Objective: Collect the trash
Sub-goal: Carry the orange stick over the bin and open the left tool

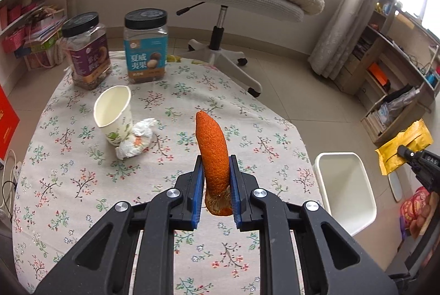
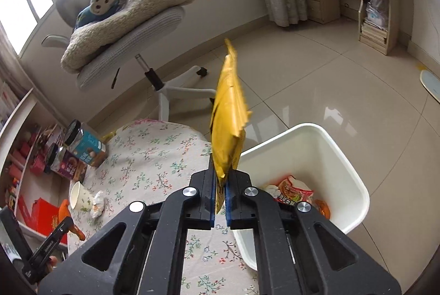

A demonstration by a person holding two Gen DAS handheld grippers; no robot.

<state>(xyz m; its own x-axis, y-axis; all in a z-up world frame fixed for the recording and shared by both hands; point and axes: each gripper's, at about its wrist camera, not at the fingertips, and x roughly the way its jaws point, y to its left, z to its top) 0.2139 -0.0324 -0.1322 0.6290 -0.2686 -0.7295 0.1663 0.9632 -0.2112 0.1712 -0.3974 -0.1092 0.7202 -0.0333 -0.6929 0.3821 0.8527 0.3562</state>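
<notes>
Left wrist: one peel (image 1: 214,154), one cup (image 1: 114,115), two jars (image 1: 145,46).

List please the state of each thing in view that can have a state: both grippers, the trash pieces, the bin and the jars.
left gripper: jaws shut on orange peel, above the table
right gripper: jaws shut on yellow wrapper, at the bin's edge
paper cup: tilted, empty
crumpled tissue: on the table, against the cup
white bin: open, some wrappers inside
two jars: upright, lids on
</notes>
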